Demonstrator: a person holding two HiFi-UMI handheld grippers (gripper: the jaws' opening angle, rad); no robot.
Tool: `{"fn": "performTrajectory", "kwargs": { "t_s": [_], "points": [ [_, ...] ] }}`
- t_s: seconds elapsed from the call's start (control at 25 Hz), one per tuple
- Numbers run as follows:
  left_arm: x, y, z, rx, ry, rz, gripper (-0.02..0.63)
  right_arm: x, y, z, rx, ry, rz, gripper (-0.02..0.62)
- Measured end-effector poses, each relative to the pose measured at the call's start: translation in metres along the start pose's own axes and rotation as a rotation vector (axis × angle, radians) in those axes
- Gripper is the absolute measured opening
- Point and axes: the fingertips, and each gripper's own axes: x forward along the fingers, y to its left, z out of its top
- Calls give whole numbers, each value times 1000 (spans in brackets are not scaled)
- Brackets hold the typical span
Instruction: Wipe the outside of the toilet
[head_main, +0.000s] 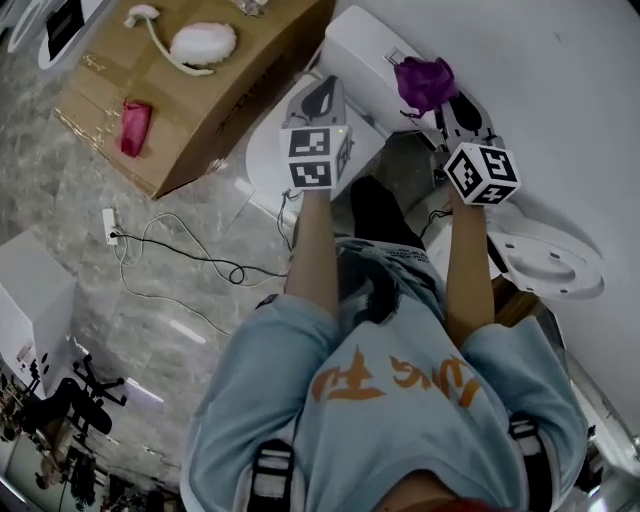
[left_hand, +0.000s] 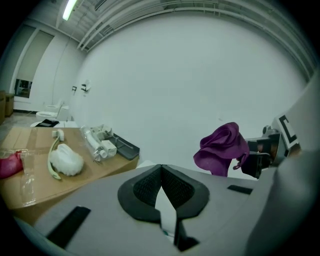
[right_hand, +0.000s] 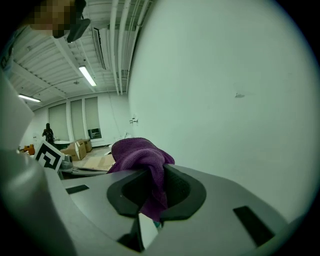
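Closest in, the person's forearms are reaching forward, one gripper in each hand. The left gripper (head_main: 320, 100) is hanging idle, its jaws pressed together with nothing between them. The right gripper (right_hand: 155, 177) is clamping a purple cloth (right_hand: 136, 152): its jaws are closing on a pinched fold while the rest is bunching loosely above the tips. That cloth is hovering over the right end of the white toilet (head_main: 352, 42), close to the wall; whether it is touching the porcelain cannot be told. The cloth is looking soft, light and limp, so it should be draping over curves and needing only a modest pinch. A hold lower on the bundle, leaving a broad pad free beyond the tips, would probably be keeping the hard jaws off the glaze. The toilet itself is appearing rigid, fixed and glossy, likely slippery, so the fabric should be sliding easily. Farther off, a cardboard box (head_main: 215, 100) is carrying a white brush (head_main: 200, 45), and a cable (head_main: 190, 255) is trailing across the floor.
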Motion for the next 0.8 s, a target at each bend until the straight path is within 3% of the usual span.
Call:
{"fn": "performTrajectory", "kwargs": {
  "t_s": [0.44, 0.8],
  "points": [
    [82, -5, -16, -79, 34, 94, 25, 109, -39, -12, -190, 121, 203, 66],
    [123, 4, -27, -99, 55, 172, 25, 198, -59, -25, -282, 160, 311, 66]
  ]
}}
